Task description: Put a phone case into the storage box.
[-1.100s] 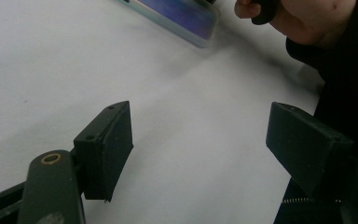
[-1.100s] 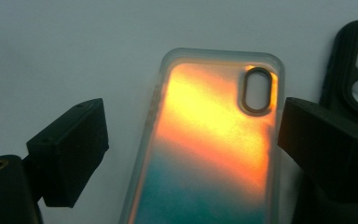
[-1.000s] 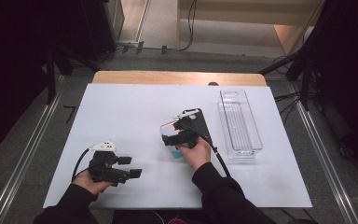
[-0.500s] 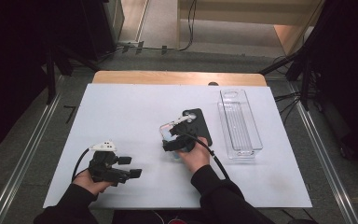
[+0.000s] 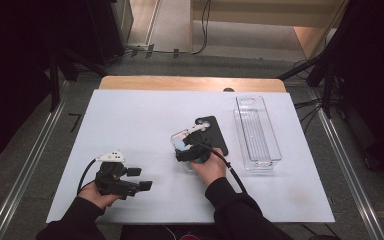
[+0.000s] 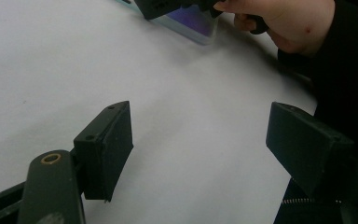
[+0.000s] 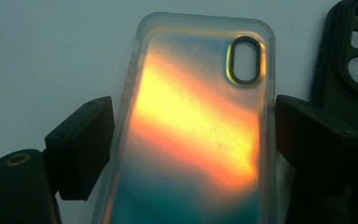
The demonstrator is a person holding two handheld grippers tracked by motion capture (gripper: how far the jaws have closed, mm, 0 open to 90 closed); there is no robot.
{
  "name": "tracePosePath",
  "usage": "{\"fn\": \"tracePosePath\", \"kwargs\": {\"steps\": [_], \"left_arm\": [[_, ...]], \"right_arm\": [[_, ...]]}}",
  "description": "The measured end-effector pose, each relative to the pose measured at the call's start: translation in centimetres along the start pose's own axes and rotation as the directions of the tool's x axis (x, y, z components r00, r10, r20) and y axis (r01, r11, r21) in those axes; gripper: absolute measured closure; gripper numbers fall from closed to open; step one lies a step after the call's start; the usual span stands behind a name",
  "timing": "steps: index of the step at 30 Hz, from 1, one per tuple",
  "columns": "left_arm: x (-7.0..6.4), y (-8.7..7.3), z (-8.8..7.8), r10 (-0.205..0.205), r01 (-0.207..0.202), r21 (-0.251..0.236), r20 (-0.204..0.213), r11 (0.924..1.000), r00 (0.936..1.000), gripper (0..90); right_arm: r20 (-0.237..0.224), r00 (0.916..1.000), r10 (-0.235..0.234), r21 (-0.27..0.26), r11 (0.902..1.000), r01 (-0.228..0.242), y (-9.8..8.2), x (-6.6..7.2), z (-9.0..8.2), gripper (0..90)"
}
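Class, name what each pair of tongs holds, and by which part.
Right tongs straddle the iridescent phone case at its long side edges, jaws just closing. Left tongs hold nothing.

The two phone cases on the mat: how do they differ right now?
The iridescent case is translucent, shimmering orange to teal; the black case is opaque and matte. The iridescent case has one oval camera cutout; the black case shows several openings. The iridescent case lies between the jaws of the right claw, which have just been closing; the black case lies beside it, outside them. Both lie flat on the white mat.
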State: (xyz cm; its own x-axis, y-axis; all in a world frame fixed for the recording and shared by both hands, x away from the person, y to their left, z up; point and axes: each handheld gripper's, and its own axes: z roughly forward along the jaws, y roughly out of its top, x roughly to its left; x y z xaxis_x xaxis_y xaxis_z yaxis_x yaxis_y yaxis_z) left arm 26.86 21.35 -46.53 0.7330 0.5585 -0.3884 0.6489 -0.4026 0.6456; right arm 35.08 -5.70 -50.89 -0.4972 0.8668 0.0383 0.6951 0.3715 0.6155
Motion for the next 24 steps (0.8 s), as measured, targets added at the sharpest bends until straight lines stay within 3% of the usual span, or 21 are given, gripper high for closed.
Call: {"fn": "tracePosePath", "kwargs": {"steps": [7, 17, 24], "left_arm": [[0.0, 0.0, 0.0, 0.000, 0.000, -0.002, 0.002, 1.0000, 1.0000, 23.3], [0.0, 0.0, 0.0, -0.009, 0.009, -0.007, 0.004, 0.9999, 1.0000, 23.3], [0.0, 0.2, -0.1, -0.027, 0.027, -0.021, 0.000, 0.9994, 0.9996, 23.3]], "right_arm": [[-0.004, 1.0000, 0.000, -0.010, 1.0000, 0.000, -0.1, -0.1, -0.1, 14.1], [-0.075, 0.9960, 0.047, -0.005, 0.9988, -0.048, 0.2, -0.6, -0.8, 14.3], [-0.131, 0.9892, 0.065, -0.038, 0.9968, -0.070, 0.8, -1.2, -2.4, 14.3]]}}
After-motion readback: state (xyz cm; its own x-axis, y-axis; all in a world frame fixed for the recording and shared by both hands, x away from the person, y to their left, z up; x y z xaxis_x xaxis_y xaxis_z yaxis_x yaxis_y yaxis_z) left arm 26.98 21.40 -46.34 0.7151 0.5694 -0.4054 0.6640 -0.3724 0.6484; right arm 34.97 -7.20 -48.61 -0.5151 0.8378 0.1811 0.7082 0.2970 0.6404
